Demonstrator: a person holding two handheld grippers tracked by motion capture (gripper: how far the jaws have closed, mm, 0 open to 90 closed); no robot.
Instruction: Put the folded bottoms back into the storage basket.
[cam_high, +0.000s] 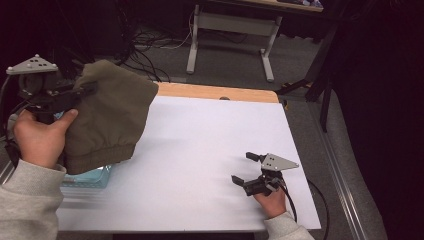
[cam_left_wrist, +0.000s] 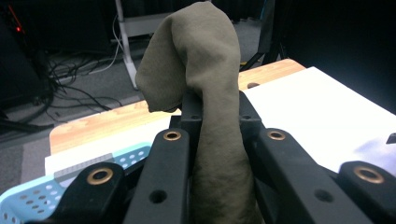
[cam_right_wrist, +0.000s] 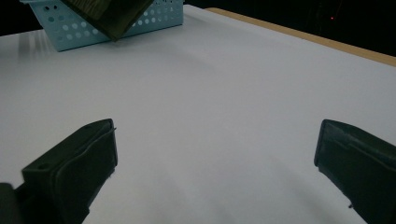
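Left gripper (cam_high: 82, 92) at left of frame clamped on olive cloth (cam_high: 112, 117), cloth hanging over blue basket (cam_high: 92, 177), right gripper (cam_high: 246, 168) lower right, jaws wide apart over white table (cam_high: 200, 145)

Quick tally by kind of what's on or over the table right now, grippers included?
Olive-green cloth, held up by the left gripper above the basket: 1
Light blue perforated basket, at the table's left edge: 1
Grippers, the left one and the right gripper resting open on the white table: 2
Total: 4
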